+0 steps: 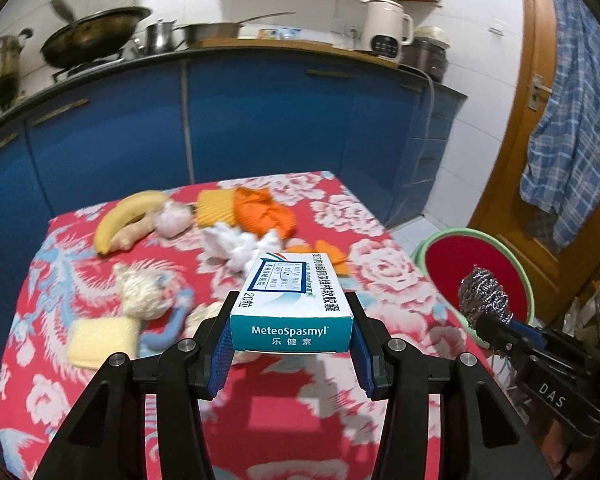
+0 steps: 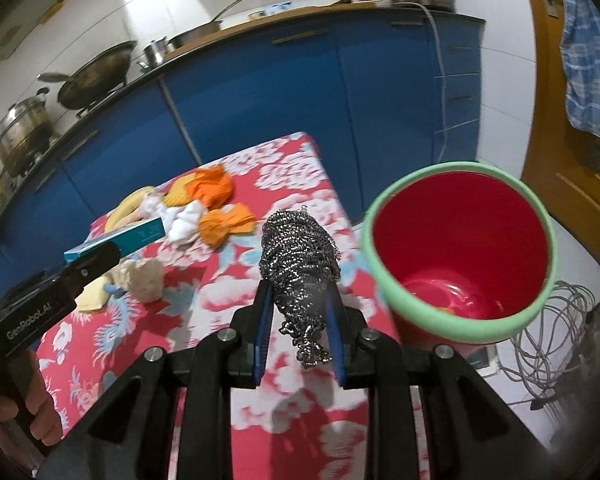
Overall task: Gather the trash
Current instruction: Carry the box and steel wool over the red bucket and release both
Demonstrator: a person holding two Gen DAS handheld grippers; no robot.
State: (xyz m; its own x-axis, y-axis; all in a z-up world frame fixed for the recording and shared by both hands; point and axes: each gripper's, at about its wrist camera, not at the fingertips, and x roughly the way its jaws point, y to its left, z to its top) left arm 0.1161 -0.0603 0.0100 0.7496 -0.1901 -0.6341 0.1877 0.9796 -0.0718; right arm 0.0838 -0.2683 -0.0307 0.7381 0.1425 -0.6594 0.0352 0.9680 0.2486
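My left gripper (image 1: 292, 340) holds the medicine box (image 1: 294, 304) by its sides above the worktop (image 1: 384, 272), and my right gripper (image 2: 300, 320) squeezes the steel scourer (image 2: 300, 256). The red bin (image 2: 460, 248) stands at about three o'clock of the scourer. I think the scourer's loose tail can catch on my fingers at release, or the box can strike the green rim and fall outside.

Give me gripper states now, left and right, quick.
Left gripper: closed on the white-and-teal cardboard medicine box.
Right gripper: closed on the silver steel-wool scouring ball.
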